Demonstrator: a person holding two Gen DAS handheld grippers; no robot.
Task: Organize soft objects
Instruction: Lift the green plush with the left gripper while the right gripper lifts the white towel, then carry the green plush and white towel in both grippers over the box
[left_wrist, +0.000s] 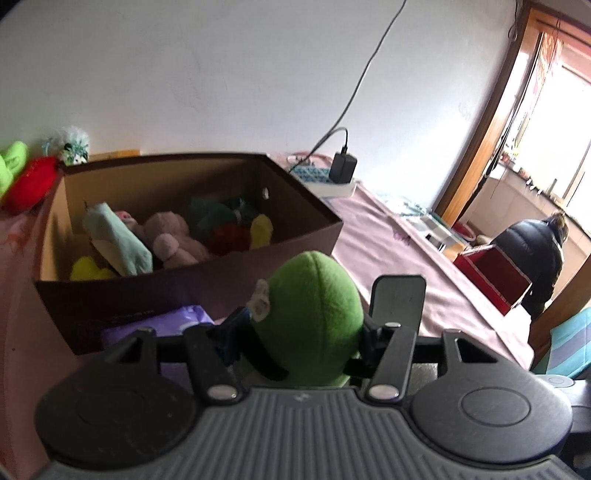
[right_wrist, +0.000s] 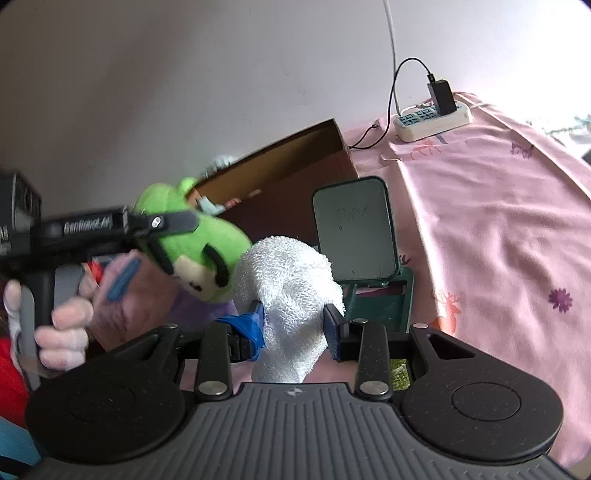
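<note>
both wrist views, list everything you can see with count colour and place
plush toy: 1, green, gripped in left gripper, in front of the box
towel: 1, white, gripped in right gripper
box: 1, brown, open, on the table, several soft toys inside
toys outside box: about 3, red, lime, white, behind its left corner
packet: 1, purple, against the box front
power strip: 1, white, by the wall, black charger plugged in
tablecloth: 1, pink, printed
person: 1, dark jacket, by the doorway
left gripper: shut on plush toy
right gripper: shut on towel
</note>
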